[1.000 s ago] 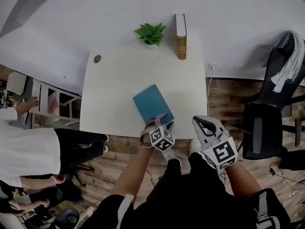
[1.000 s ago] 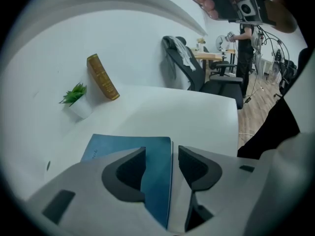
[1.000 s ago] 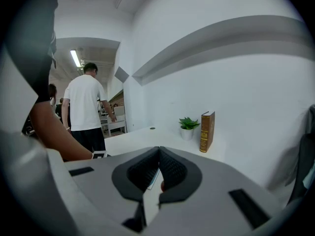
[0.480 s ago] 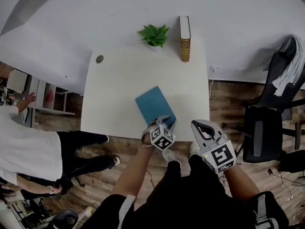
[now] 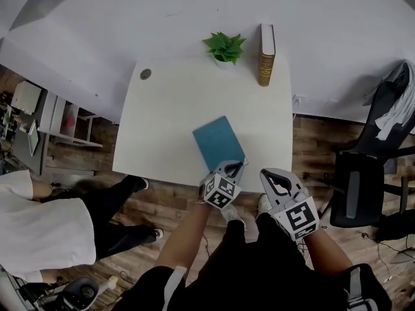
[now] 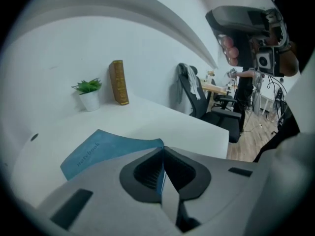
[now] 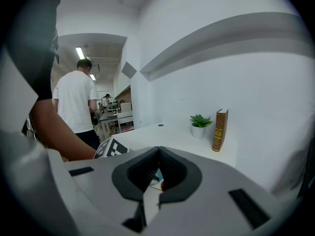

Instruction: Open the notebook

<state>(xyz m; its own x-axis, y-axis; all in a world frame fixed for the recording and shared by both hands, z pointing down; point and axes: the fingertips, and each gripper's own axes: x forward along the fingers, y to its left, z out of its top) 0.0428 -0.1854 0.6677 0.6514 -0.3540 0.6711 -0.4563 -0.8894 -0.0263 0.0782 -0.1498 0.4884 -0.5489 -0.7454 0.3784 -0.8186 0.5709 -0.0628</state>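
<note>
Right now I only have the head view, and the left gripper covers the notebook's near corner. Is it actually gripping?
Observer: Yes. In the left gripper view, the left gripper has just closed its jaws on the near corner of the teal notebook. The teal edge runs between them.
Operator: Cover only, or the whole book?
Observer: Can't tell how much is caught. The corner seems to curl up into the jaws, while the rest lies flat on the table.
Operator: Right gripper free?
Observer: The right gripper view shows the right gripper with its jaws together and nothing between them.
</note>
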